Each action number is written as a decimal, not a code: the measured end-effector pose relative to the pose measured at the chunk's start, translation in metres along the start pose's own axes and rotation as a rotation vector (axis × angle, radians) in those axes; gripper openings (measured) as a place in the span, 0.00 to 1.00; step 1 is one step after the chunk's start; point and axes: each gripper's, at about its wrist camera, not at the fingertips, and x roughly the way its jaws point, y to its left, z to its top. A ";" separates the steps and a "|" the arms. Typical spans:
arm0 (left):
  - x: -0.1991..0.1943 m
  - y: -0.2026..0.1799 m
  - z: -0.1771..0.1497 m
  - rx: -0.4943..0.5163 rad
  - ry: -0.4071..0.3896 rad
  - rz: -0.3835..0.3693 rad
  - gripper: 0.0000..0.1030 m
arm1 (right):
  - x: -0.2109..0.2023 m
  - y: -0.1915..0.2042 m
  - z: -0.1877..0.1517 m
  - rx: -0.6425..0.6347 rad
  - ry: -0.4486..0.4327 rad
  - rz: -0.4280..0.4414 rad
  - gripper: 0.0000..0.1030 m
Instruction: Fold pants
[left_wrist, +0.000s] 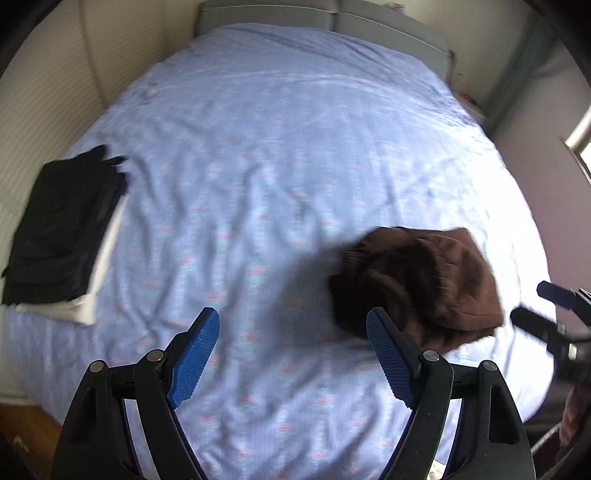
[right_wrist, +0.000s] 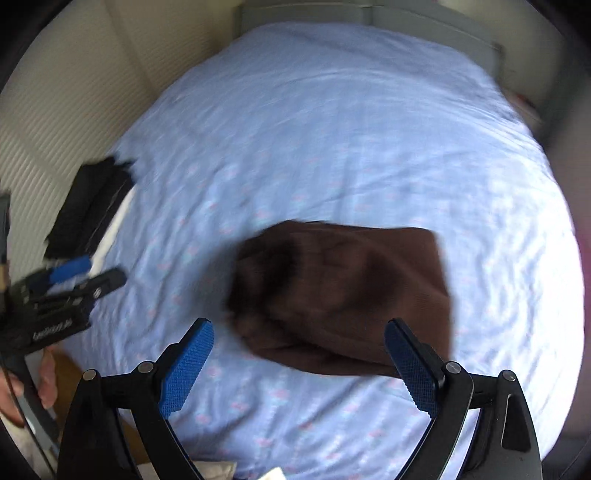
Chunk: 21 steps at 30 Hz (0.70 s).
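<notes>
Brown pants lie in a compact, somewhat lumpy bundle on the bed, on the near half of the blue patterned cover, free of both tools. Judgement: the bundle looks folded or nearly so; its left side is bunched and darker, so a tidy-up may remain. Motion blur softens the edges, so exact layering cannot be read

Relative to the pants:
- right gripper hovers just on the near side, pointing steeply down; jaws spread wide, nothing between the blue pads, no contact with the cloth. The right finger overlaps the bundle's near right corner in the right wrist view only
- left gripper sits to the near left, jaws also well apart and empty. In the left wrist view its right finger lines up with the bundle's near left edge; touching cannot be confirmed
- a stack of black folded clothes on a white item lies well apart to the far left, at the bed's edge. Judgement: this is likely the pile for finished pieces, which explains why the pants sit alone mid-bed as the working piece

Judgement: both grippers empty and open suggests a release step, with re-grasp or transfer next
</notes>
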 end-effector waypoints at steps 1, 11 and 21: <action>0.003 -0.008 0.002 0.007 0.011 -0.020 0.79 | -0.003 -0.020 -0.003 0.049 -0.008 -0.019 0.92; 0.070 -0.102 0.041 0.049 0.141 -0.172 0.85 | 0.020 -0.173 -0.042 0.515 0.067 0.009 0.92; 0.147 -0.126 0.049 -0.138 0.338 -0.124 0.84 | 0.056 -0.206 -0.055 0.555 0.135 0.080 0.92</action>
